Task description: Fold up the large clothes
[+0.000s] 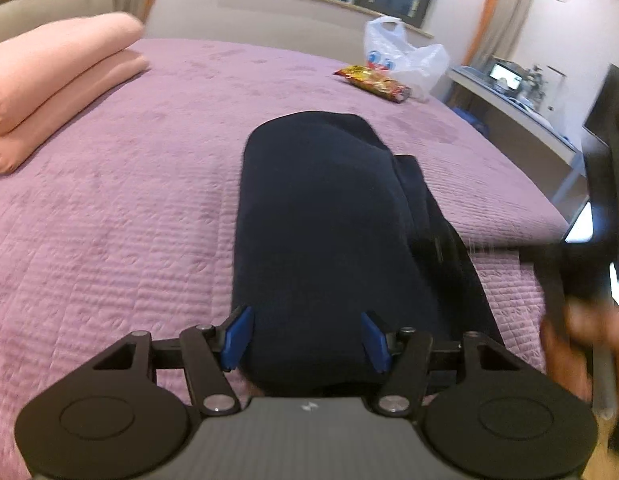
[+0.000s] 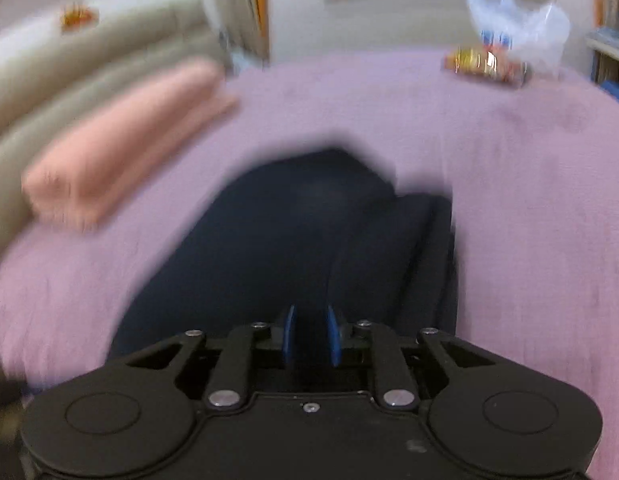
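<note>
A quilted mauve bedspread [image 1: 129, 208] covers the bed. Ahead of the left tongs [image 1: 305, 338], spread wide, lies a folded navy garment [image 1: 321, 220]. The right tongs [image 2: 311, 336] pinch its near edge. Far left sits a soft pink folded blanket [image 1: 57, 80]; beyond, a crinkled plastic bag [image 1: 405, 56].

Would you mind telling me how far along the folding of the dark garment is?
Mostly done: the navy garment lies on the purple bedspread as a narrow folded bundle with layered edges on its right. In hand: nothing clearly; left tongs are open over its near end, right tongs nearly closed, view blurred. Left: possibly a final fold.
</note>
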